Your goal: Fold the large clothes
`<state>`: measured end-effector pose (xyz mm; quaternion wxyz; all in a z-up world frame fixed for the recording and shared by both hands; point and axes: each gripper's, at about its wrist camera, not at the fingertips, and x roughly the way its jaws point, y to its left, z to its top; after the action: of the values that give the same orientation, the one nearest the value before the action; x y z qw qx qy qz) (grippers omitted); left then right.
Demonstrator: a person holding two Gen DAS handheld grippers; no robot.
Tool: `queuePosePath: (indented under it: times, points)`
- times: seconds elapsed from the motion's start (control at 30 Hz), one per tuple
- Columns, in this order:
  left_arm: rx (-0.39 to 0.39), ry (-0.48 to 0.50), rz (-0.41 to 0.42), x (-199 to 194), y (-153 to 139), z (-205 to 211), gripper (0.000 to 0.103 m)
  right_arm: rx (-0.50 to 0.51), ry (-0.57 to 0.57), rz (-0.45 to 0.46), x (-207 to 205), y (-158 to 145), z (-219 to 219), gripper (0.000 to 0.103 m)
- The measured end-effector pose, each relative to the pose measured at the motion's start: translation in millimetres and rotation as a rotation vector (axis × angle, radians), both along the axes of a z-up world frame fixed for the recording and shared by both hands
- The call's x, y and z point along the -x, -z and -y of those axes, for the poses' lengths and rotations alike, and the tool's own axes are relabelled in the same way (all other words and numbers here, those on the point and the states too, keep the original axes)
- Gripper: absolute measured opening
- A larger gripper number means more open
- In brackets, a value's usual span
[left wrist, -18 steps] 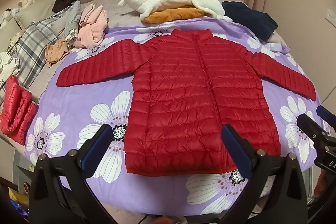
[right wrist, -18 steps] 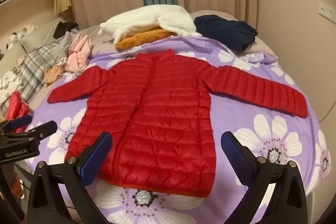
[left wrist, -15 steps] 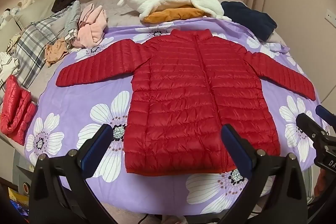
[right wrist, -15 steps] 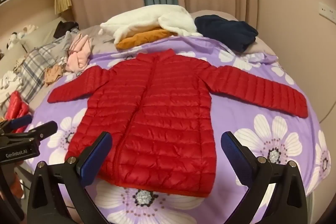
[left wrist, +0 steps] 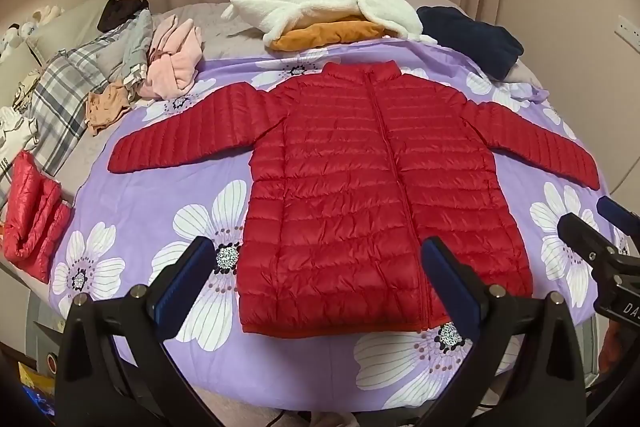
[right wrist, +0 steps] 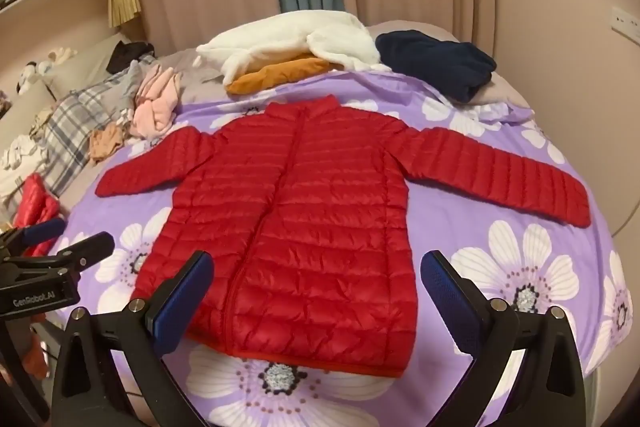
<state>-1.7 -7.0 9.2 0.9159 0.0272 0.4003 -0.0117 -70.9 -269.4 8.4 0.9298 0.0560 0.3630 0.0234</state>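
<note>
Flat, quilted puffy red jacket (left wrist: 360, 187)

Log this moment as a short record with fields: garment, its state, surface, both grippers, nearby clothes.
garment: red puffer jacket
state: spread flat, front up, zipped, both sleeves out to the sides, unfolded
surface: purple flowered bedspread
left gripper: jaws open, holding nothing, near the jacket's hem
right gripper: jaws open, holding nothing, near the hem
beyond the collar: white fleece over an orange garment, navy garment
left side: pink garment, second red puffer item
</note>
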Motion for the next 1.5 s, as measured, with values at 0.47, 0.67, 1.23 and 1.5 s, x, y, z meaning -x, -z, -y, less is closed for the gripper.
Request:
queuePosePath:
  times: [0.47,0.67,1.23,1.5]
  points:
    - [-0.005,-0.003,0.012,3.9,0.9,-1.2,0.103,-0.001,-0.002,0.002,0.7,-0.7,0.6,0.102]
    - [-0.007,-0.003,0.013,4.0,1.0,-0.9,0.103,0.0,-0.006,0.005,2.3,-4.2,-0.6,0.102]
    - [-0.01,-0.002,0.014,5.6,0.6,2.0,0.103,0.0,-0.005,0.003,1.6,-5.2,-1.7,0.102]
    - [-0.011,0.001,0.012,6.1,1.6,0.9,0.103,0.001,-0.003,0.002,1.9,-5.3,-2.0,0.102]
